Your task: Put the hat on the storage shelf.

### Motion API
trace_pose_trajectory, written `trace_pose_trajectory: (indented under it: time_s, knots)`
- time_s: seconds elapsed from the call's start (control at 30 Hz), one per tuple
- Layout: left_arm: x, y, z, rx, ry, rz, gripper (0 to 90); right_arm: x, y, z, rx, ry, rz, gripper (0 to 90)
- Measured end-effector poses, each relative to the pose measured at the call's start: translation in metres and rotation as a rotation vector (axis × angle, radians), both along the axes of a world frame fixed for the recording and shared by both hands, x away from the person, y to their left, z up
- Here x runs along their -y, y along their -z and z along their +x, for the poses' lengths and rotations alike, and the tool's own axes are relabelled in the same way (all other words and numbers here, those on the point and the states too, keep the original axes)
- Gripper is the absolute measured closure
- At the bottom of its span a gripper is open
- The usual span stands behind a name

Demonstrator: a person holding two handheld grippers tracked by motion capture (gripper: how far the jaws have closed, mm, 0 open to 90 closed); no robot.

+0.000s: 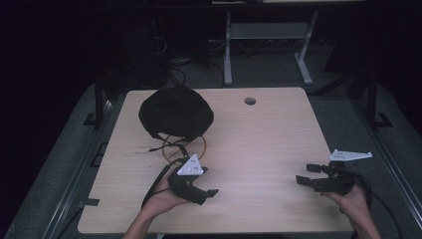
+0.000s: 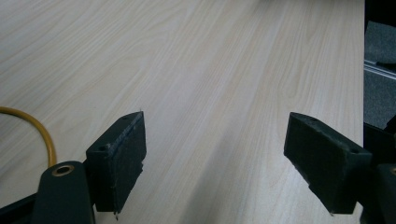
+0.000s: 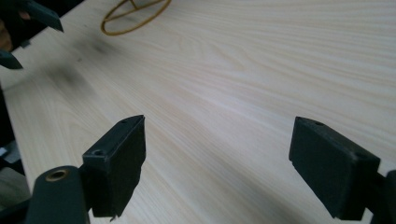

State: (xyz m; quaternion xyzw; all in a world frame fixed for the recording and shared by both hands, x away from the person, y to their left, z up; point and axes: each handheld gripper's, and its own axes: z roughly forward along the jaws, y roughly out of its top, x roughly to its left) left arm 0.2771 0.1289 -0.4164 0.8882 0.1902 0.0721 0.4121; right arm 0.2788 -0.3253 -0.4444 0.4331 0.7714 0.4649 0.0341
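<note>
A: Anything handled yet?
B: Seemingly not. The black cap (image 1: 175, 112) sits at the table's (image 1: 278, 144) far left. Nearer than the cap, the left gripper (image 1: 206, 181) hovers, jaws spread, empty; well right of it, the right gripper (image 1: 307, 174) likewise.

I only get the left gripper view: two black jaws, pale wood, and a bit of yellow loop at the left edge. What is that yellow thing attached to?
Observer: The yellow cable curls out from beside a black cap at the table's far left.
Operator: Is anything else on the table?
Observer: There is a round hole near the far edge.
Operator: Where's the other gripper?
Observer: The right gripper is near the table's right edge, jaws apart, holding nothing.
</note>
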Motion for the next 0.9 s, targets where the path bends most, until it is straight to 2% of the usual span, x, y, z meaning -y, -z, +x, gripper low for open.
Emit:
trace_pose_trajectory:
  time_s: [0.27, 0.4, 0.57, 0.77, 0.9]
  knots:
    - [0.001, 0.002, 0.0, 0.007, 0.005, 0.022, 20.9, 0.006, 0.017, -0.014, -0.017, 0.018, -0.003, 18.3]
    - [0.001, 0.004, -0.001, 0.005, 0.008, 0.027, 20.9, 0.006, 0.022, -0.021, -0.01, 0.026, 0.0, 18.3]
    - [0.001, 0.005, 0.0, 0.002, 0.012, 0.022, 20.9, 0.002, 0.024, -0.03, 0.0, 0.041, 0.002, 18.2]
    - [0.0, 0.004, 0.0, 0.001, 0.014, 0.018, 20.9, -0.003, 0.022, -0.043, 0.034, 0.055, 0.015, 18.2]
    - [0.001, 0.006, 0.001, 0.013, 0.016, 0.03, 20.9, -0.009, 0.025, -0.048, 0.039, 0.038, -0.029, 17.9]
